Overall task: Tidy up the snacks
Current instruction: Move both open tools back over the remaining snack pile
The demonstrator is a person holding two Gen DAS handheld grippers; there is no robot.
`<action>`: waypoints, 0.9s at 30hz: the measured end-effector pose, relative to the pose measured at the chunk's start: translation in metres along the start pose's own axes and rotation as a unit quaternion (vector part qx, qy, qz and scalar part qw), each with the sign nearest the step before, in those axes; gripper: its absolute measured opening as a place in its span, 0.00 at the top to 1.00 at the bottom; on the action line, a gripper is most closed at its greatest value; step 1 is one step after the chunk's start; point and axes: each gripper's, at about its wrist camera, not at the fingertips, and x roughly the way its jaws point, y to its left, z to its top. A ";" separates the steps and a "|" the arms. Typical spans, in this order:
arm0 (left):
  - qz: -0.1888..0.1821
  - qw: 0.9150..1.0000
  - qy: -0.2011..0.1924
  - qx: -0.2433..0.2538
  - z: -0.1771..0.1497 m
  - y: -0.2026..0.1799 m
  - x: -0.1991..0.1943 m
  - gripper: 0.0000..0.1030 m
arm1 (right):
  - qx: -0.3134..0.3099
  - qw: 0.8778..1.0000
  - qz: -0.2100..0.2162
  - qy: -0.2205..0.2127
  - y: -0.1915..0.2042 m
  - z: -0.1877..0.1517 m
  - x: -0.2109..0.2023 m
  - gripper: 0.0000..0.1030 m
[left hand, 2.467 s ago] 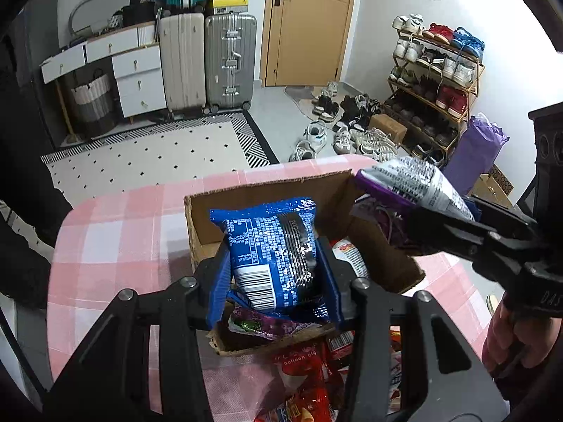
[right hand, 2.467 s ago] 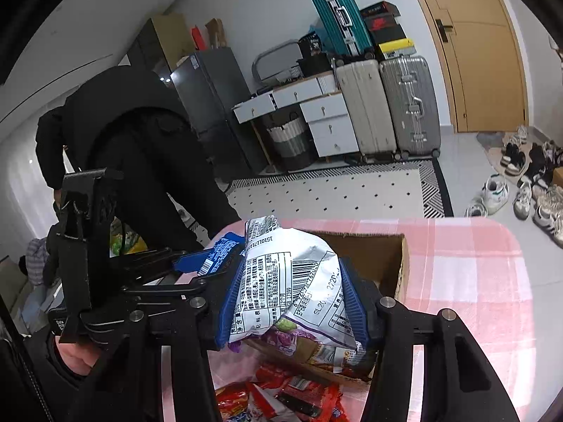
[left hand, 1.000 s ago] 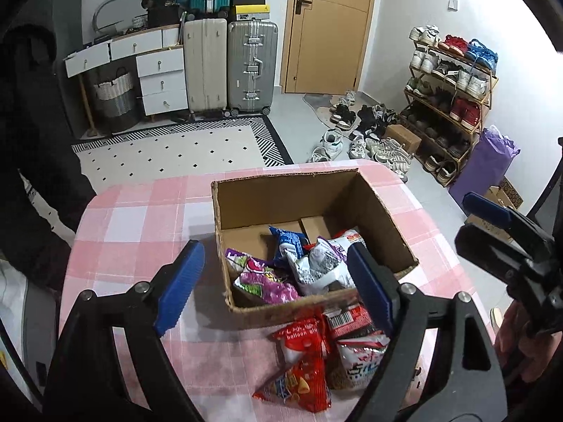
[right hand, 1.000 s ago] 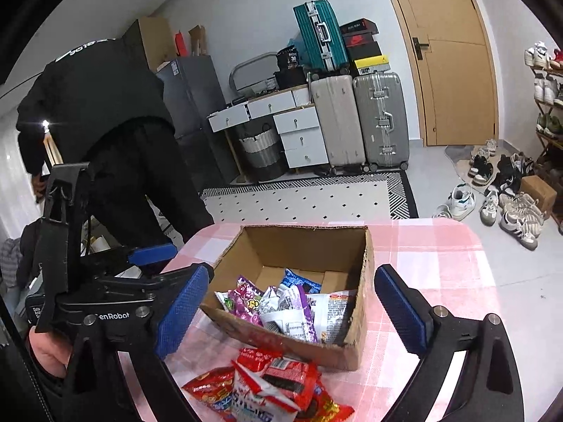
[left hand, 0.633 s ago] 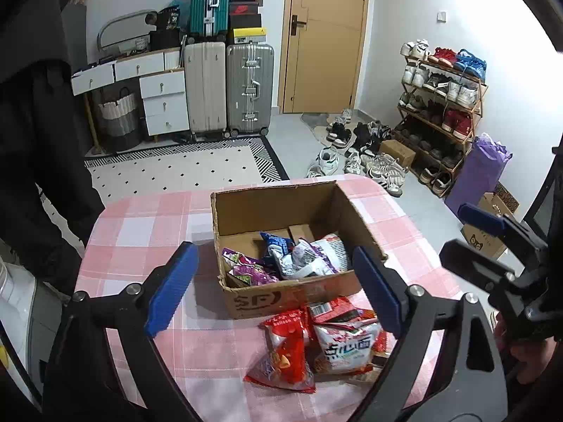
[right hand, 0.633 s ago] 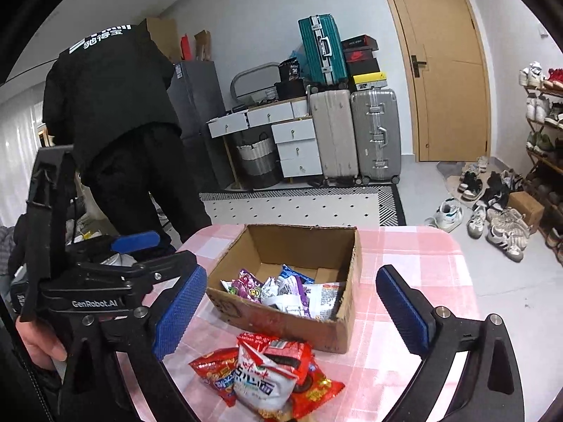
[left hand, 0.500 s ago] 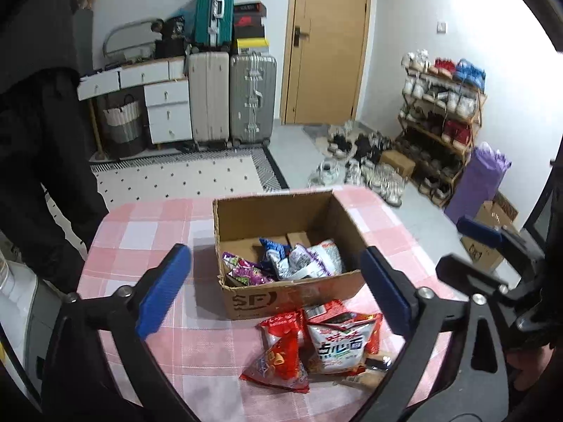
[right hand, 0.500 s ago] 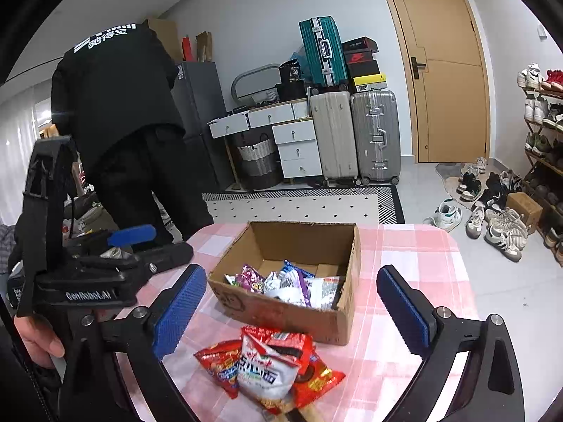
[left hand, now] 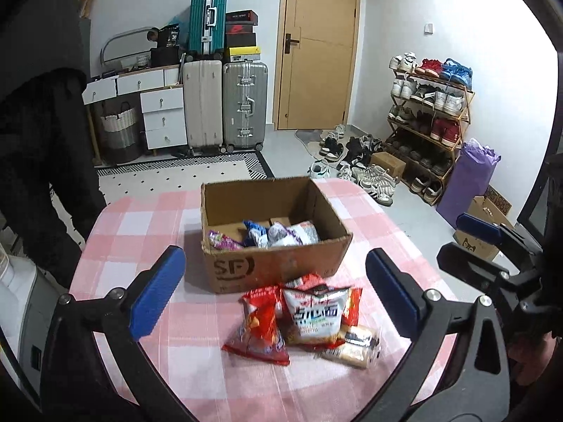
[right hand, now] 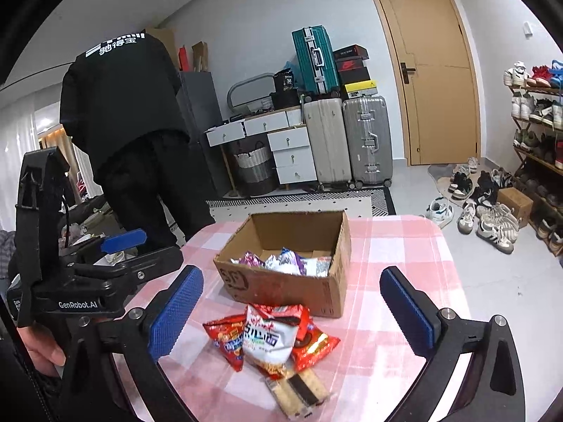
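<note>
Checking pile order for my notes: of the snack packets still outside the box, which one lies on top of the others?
The white-fronted packet in the middle; the red packets beside it are partly under it.

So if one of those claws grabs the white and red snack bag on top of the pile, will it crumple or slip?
The white and red snack bag looks puffy and glossy, so it is probably light and would likely dent under the pads. It rests on other packets, so lifting it may shift them.

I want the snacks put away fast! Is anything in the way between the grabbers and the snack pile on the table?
Nothing visible blocks it. Both the left hand-held gripper and right hand-held gripper hang open over the pile of red and white snack packets, which lies beside the brown cardboard box, whose top is open.
</note>
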 end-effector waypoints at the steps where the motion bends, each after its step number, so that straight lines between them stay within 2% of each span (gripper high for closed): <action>1: 0.000 1.000 0.002 0.000 -0.004 0.000 0.000 0.01 | 0.001 1.000 -0.001 0.003 -0.002 -0.004 -0.002 0.01; 16: -0.008 0.997 0.064 -0.039 -0.068 0.022 0.028 0.01 | 0.041 0.998 -0.024 0.044 -0.021 -0.056 -0.002 0.01; 27: -0.021 0.992 0.111 -0.050 -0.115 0.025 0.057 0.01 | 0.040 0.993 -0.014 0.106 -0.017 -0.103 0.035 0.01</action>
